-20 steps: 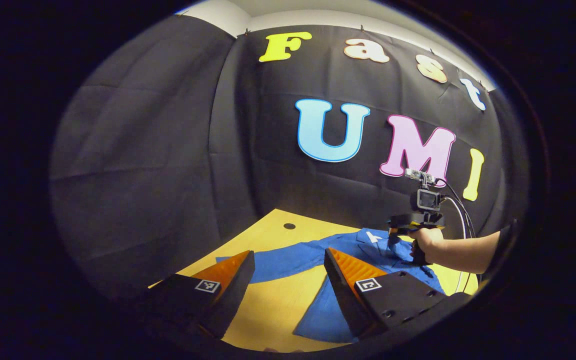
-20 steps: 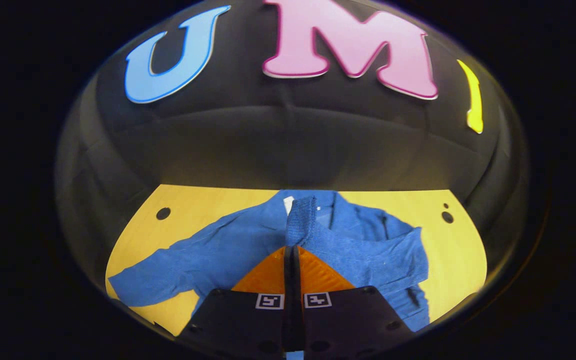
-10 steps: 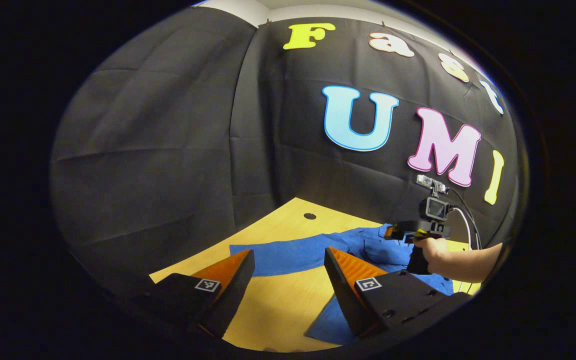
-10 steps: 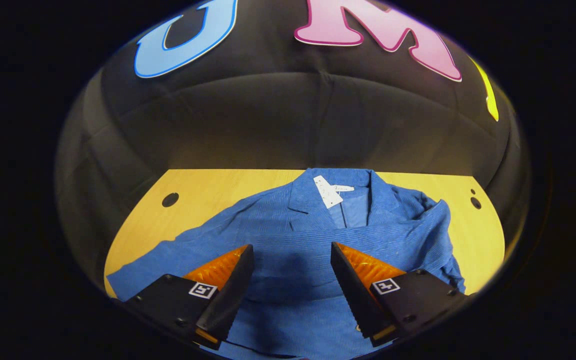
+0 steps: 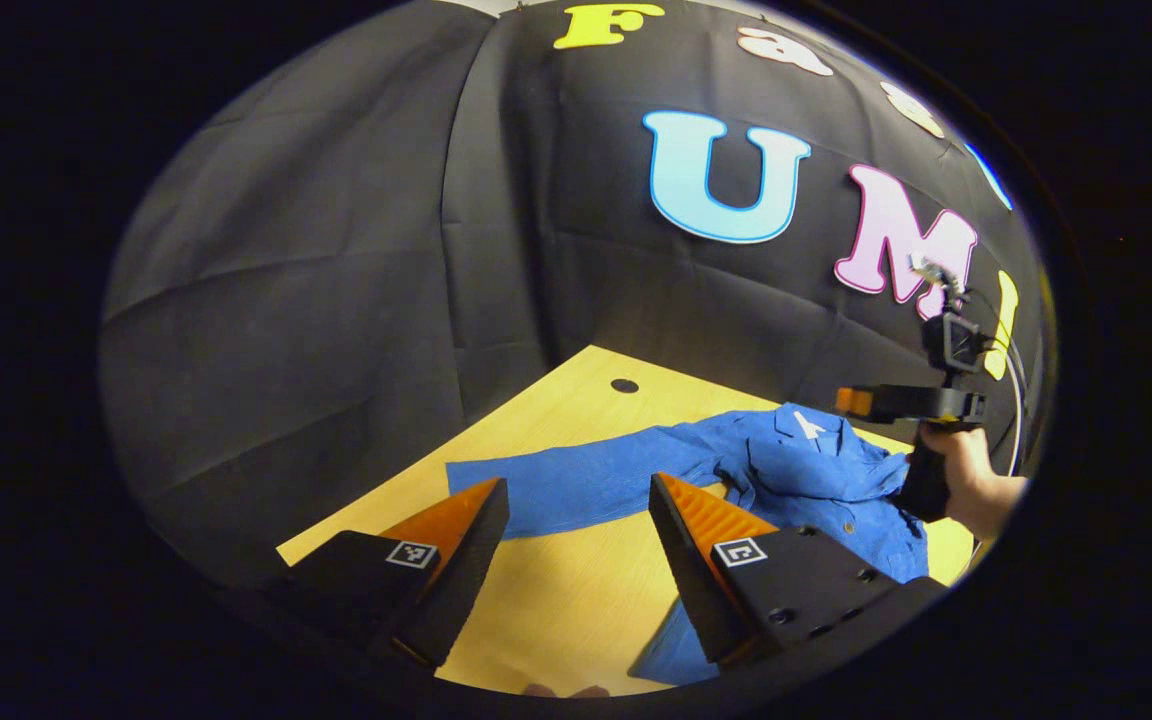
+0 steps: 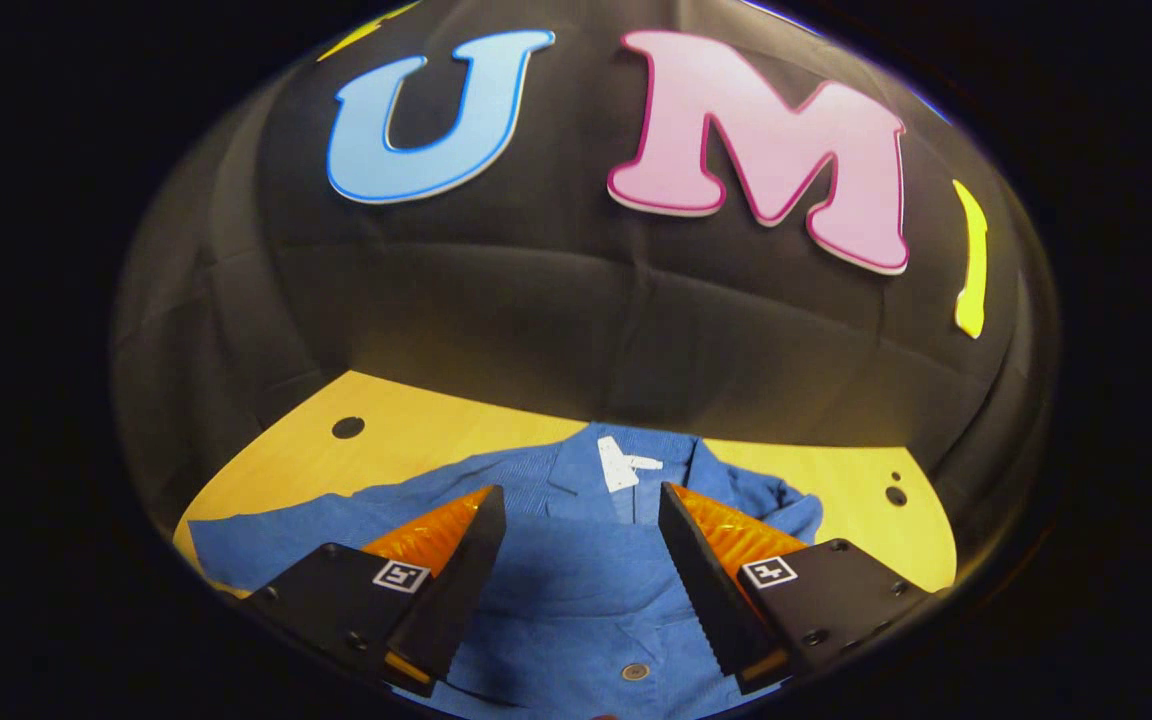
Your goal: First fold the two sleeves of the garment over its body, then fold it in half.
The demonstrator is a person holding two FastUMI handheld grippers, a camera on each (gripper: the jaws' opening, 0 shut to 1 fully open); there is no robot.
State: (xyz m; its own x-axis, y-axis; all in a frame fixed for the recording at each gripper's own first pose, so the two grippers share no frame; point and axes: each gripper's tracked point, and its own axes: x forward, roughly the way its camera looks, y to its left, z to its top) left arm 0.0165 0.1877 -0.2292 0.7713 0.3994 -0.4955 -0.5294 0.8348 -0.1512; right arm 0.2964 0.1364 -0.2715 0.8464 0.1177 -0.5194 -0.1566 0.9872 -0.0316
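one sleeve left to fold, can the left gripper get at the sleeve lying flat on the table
Probably yes. The left gripper is open, and the outstretched sleeve lies flat on the table just beyond its fingers, with nothing between. The right gripper is off to the side, over the shirt's body.

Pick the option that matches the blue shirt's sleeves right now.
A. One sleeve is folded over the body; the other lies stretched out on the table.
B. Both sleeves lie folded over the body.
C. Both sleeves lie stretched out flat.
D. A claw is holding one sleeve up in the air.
A: in the left gripper view one sleeve stretches out across the table, while the other sleeve lies across the shirt body.
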